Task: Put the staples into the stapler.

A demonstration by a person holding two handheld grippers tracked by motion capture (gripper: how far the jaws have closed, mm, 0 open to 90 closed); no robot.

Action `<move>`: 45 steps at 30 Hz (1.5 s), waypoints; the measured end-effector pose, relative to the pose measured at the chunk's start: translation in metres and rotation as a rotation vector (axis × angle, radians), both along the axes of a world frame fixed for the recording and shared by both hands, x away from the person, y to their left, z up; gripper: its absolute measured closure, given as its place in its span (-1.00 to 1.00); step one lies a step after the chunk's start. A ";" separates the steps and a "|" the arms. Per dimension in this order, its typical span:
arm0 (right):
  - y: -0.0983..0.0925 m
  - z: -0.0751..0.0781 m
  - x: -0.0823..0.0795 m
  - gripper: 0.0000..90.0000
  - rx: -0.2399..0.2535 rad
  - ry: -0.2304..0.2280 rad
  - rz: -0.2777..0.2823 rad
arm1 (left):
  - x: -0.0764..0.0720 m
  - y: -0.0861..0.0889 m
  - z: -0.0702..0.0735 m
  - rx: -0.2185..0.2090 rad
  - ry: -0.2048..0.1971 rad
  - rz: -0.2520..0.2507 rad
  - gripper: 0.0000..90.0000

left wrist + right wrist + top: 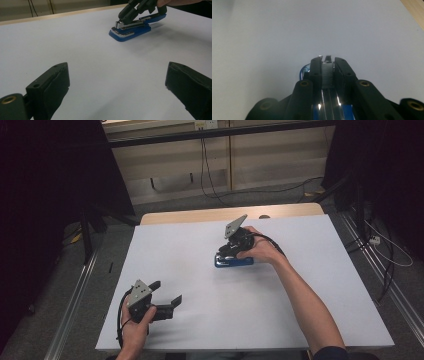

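The table (pixel 300 285), covered in a pale sheet with a strip of wood showing along its far edge, carries one working item and is the base for the job.

The person's right forearm reaches in from the near edge to the middle of the table, so that the right gripper (pixel 231 251) comes down on the item from above and behind. Its jaws are clenched on the upper arm of a blue stapler (pixel 132 27), one pad on each side of the narrow metal magazine, as the right gripper view (pixel 327 72) shows. That grip appears suited to steadying or lifting the top arm; which is intended cannot be told.

The left gripper (pixel 167 295) rests near the near-left corner, well apart from the stapler, jaws spread wide with nothing between them. It seems parked, aimed towards the work and ready to assist.

The stapler lies flat on its base, slightly right of the table's centre. The body is bright blue plastic with a chrome magazine and nose; a gap shows between the top arm and the base at the front end.
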State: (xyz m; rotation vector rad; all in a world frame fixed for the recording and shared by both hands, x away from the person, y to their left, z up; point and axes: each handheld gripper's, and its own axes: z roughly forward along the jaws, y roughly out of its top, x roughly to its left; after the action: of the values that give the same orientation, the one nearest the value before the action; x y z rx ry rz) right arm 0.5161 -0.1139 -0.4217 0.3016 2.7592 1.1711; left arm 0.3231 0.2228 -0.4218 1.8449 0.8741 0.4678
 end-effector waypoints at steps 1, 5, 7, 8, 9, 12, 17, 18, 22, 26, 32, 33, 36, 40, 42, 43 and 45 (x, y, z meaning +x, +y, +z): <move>0.000 0.000 0.000 0.73 -0.003 -0.004 0.002 | 0.000 0.000 0.000 0.000 0.000 0.000 -0.87; 0.000 -0.001 0.000 0.72 -0.001 -0.001 0.000 | 0.000 0.000 0.000 -0.003 0.000 0.002 -0.87; 0.000 -0.001 0.000 0.69 0.001 0.002 -0.003 | 0.000 0.000 0.000 -0.001 0.001 0.000 -0.87; 0.000 -0.001 0.000 0.68 0.003 0.003 -0.004 | 0.000 0.000 0.000 -0.002 0.000 0.001 -0.87; 0.000 0.000 0.000 0.65 0.002 0.001 -0.007 | 0.000 0.000 0.000 -0.002 0.000 0.002 -0.87; -0.001 0.001 0.000 0.60 0.015 -0.003 -0.022 | 0.000 0.000 0.000 -0.001 -0.002 0.002 -0.87; -0.002 0.001 0.001 0.49 0.017 0.000 -0.045 | 0.000 0.000 0.000 0.001 -0.001 -0.002 -0.87; -0.003 0.001 0.001 0.45 0.019 0.001 -0.053 | 0.000 0.000 0.000 0.001 -0.001 -0.002 -0.87; -0.004 0.000 0.000 0.32 0.043 0.019 -0.084 | 0.000 0.000 0.000 -0.003 0.001 0.002 -0.87; -0.006 0.000 -0.001 0.11 0.065 0.037 -0.129 | 0.000 0.000 0.000 0.001 0.001 0.000 -0.87; -0.011 -0.002 -0.002 -0.20 0.106 0.059 -0.232 | 0.000 0.000 0.000 -0.006 0.005 0.008 -0.87; -0.012 -0.003 -0.003 -0.24 0.107 0.064 -0.241 | 0.000 0.000 0.000 -0.005 0.005 0.008 -0.87; -0.015 -0.003 -0.004 -0.32 0.118 0.075 -0.264 | 0.000 0.000 -0.001 -0.001 0.005 0.005 -0.88; -0.020 -0.004 -0.009 -0.37 0.150 0.078 -0.299 | 0.001 0.000 -0.001 -0.003 0.012 0.004 -0.88; -0.023 -0.005 -0.011 -0.42 0.161 0.077 -0.315 | 0.001 0.000 -0.001 0.000 0.018 0.006 -0.88; -0.024 -0.005 -0.012 -0.47 0.167 0.078 -0.327 | 0.001 0.000 -0.002 -0.001 0.019 0.006 -0.88; -0.027 -0.006 -0.015 -0.57 0.184 0.072 -0.359 | 0.001 0.000 -0.002 -0.003 0.018 0.008 -0.88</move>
State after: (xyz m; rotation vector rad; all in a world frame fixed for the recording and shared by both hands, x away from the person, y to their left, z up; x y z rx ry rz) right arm 0.5011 -0.1414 -0.4275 0.8335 2.5084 1.3322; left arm 0.3241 0.2228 -0.4233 1.8462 0.8942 0.4556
